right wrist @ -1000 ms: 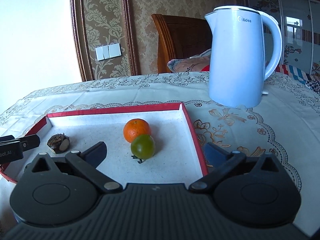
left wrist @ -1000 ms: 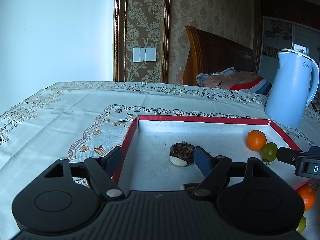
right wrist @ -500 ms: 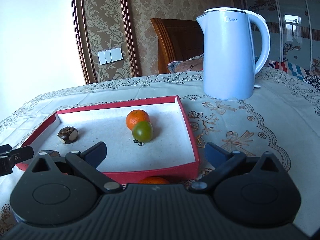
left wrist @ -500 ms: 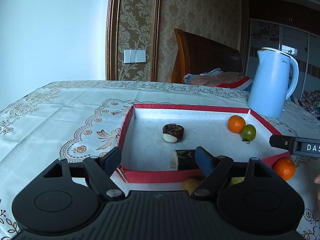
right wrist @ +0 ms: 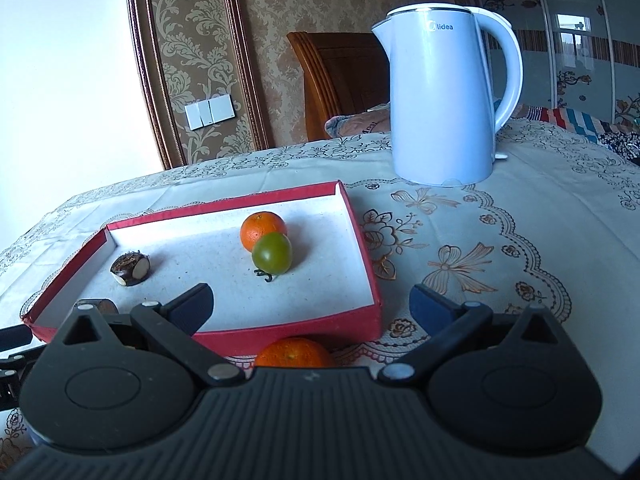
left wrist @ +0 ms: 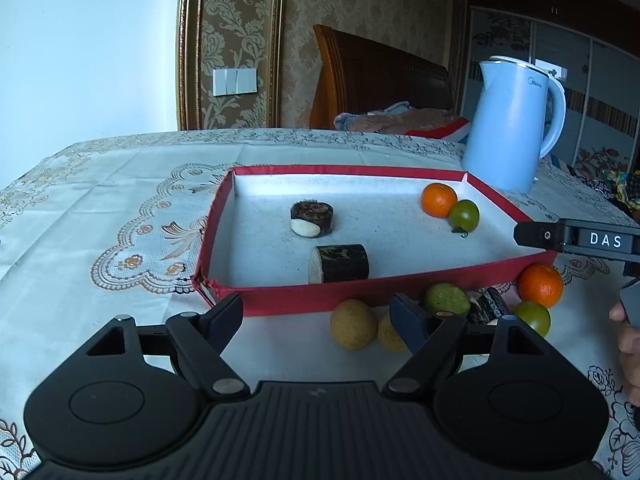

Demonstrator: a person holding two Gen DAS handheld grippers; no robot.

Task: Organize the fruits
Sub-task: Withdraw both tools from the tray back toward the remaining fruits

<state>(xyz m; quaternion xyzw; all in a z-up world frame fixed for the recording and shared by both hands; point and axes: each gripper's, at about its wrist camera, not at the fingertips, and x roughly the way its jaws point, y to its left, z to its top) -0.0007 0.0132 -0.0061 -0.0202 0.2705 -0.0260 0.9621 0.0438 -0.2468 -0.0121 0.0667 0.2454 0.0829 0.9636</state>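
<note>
Now both the left gripper point(left wrist: 316, 316) and right gripper point(right wrist: 311, 306) gape wide, grasping nothing.

The tray point(left wrist: 400, 280) was red outside, speckled white inside; one orange point(left wrist: 438, 200) lay by a green fruit point(left wrist: 464, 215); two pieces point(left wrist: 312, 218) were dark brown, cream-ended; the kettle point(right wrist: 444, 96) was pale blue; the tabletop point(left wrist: 100, 208) cloth was white with brown floral lace; both claws were black.

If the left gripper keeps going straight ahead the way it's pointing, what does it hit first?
Probably the near red wall of the tray. The open left gripper has only bare tablecloth between its fingers, and the yellow fruit sits just right of its line, though depth is hard to judge.
</note>
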